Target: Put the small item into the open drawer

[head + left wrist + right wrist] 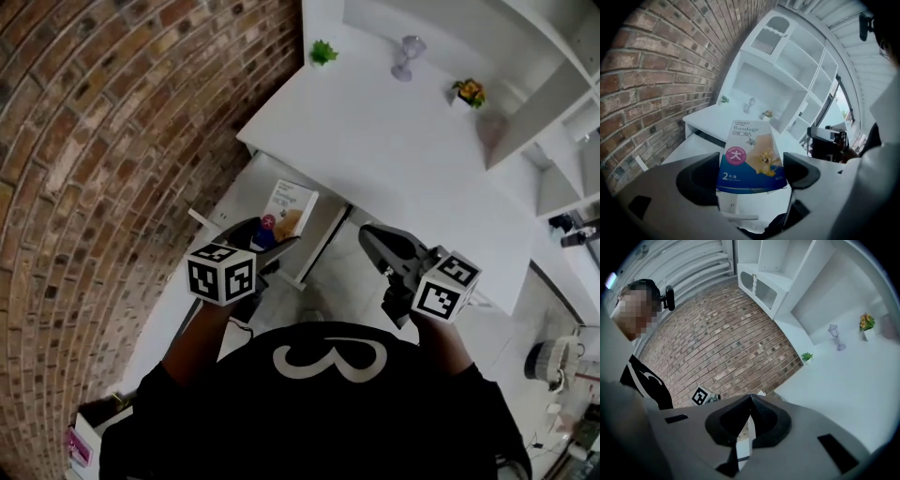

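A small bandage box [289, 208], white on top with a blue base, is clamped between the jaws of my left gripper [270, 234]. It hangs over the open white drawer [228, 195] under the desk's left end. In the left gripper view the box [751, 154] stands upright between the two dark fingers [701, 178], with the drawer [691, 147] below and beyond it. My right gripper [366, 232] hovers to the right of the drawer, in front of the desk. Its jaws [750, 399] are shut together with nothing in them.
The white desk [394, 159] carries a small green plant [323, 52], a glass ornament [408, 56] and a flower pot [467, 91] at the back. White shelves [553, 103] rise at the right. A brick wall [112, 141] runs along the left.
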The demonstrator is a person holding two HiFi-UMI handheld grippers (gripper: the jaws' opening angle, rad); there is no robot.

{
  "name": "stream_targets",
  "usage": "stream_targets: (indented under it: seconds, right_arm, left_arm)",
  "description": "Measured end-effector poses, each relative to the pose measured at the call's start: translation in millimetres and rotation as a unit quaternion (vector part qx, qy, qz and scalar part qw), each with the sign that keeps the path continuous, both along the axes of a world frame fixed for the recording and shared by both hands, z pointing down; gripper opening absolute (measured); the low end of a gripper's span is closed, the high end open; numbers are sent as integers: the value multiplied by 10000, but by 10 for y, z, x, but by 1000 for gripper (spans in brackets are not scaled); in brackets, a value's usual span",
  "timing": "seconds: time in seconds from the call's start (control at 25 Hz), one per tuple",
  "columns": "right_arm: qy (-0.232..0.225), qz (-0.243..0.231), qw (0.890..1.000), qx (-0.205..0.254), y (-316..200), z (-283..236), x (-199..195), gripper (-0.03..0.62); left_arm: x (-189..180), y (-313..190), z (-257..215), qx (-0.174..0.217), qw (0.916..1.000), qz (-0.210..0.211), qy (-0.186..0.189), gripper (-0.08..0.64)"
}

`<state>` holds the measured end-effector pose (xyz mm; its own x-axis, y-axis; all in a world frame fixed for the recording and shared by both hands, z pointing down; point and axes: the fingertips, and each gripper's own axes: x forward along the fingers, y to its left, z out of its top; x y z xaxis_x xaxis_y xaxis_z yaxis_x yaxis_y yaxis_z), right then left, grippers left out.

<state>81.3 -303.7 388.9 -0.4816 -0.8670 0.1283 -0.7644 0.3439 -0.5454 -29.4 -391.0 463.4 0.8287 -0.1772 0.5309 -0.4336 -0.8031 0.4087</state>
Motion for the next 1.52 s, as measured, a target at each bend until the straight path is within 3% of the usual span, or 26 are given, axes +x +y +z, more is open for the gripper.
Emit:
stream_targets:
  seconds: [0.28,0.68,1.12,1.32,1.36,1.48,1.52]
  right_arm:
    - [-72,265,9995,-183,-25,170,115,11]
    - [-190,610,9966,-521,35,465,230,11]
    - [-228,991,9911,-856,285,579,407,11]
    - [-288,1167,9876,-1012,342,681,493,11]
    - [-304,1202,9868,-1038,351,703,511,11]
    - [-352,1273,9848,-1128,378,783,538,11]
    - [-364,1286,9842,-1165,388,809,540,11]
  left_arm:
    - [104,-127,533,-88,9966,463,-683,422]
    - [361,-299,1272,-78,9802,1278,-1513,422]
    - [696,-571,1952,464,9379,2257,-2594,422]
    - [531,-405,2387,-122,9015,2726,-3359,423]
    - [559,-425,2451,-77,8999,2775,-3364,422]
    - [712,-658,2632,415,9069,2700,-3208,422]
    - [711,-685,2699,417,9078,2670,-3209,422]
